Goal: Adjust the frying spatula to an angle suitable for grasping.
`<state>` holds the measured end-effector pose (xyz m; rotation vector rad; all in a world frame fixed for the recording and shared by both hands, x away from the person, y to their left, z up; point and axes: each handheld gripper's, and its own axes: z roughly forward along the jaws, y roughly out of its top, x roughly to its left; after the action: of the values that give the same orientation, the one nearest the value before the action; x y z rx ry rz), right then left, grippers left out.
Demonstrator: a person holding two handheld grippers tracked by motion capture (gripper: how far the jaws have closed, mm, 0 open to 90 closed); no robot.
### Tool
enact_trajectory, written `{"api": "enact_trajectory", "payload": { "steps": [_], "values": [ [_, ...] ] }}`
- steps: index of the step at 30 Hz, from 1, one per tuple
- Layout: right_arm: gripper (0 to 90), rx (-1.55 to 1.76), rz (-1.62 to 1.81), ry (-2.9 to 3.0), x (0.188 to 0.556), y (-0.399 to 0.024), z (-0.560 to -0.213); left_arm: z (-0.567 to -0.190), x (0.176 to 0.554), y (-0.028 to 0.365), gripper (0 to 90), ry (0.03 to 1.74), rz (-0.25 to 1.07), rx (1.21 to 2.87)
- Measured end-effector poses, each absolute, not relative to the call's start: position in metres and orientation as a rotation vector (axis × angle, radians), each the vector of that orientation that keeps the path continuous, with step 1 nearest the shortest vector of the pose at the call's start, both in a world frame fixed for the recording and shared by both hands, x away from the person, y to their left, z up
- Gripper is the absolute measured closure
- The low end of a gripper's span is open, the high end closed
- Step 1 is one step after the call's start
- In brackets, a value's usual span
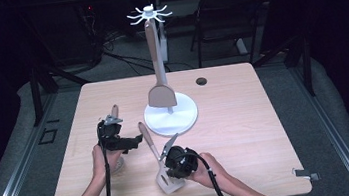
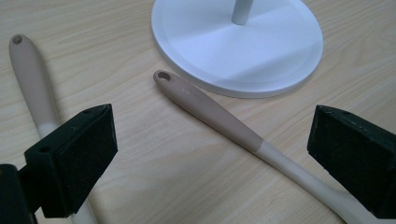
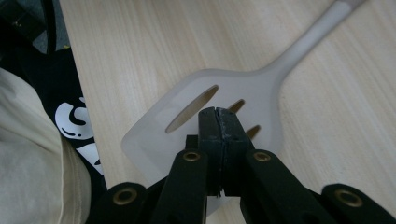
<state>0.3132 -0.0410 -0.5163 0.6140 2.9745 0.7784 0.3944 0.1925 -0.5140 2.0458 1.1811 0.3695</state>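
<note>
A white stand (image 1: 183,117) with a ring of hooks on top carries a hanging tan spatula (image 1: 159,79). A slotted spatula (image 1: 149,142) lies flat in front of the base, its pale head toward the near edge. My left gripper (image 1: 126,136) hovers left of its handle. In the left gripper view its jaws are open (image 2: 210,140), with that handle (image 2: 219,119) on the table between them, untouched. A second tan-handled utensil (image 2: 32,79) lies further left. My right gripper (image 3: 218,114) is shut with nothing in it, just above the slotted head (image 3: 261,88).
The stand's round base (image 2: 261,56) sits mid-table. A small hole (image 1: 201,81) marks the tabletop behind it. A dark chair (image 1: 233,15) stands beyond the far edge. The person's clothing (image 3: 32,154) shows past the near table edge.
</note>
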Motion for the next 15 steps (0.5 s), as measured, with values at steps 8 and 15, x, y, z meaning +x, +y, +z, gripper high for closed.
{"api": "enact_trajectory", "payload": {
  "steps": [8,15],
  "values": [
    [90.0,0.610,0.729,2.999,0.310,-0.036,-0.527,-0.514,0.393,0.191,1.5,1.177,0.370,2.044],
    [90.0,0.607,0.631,3.037,0.308,-0.030,-0.540,-0.516,0.391,0.187,1.6,1.172,0.367,2.054]
  ]
}}
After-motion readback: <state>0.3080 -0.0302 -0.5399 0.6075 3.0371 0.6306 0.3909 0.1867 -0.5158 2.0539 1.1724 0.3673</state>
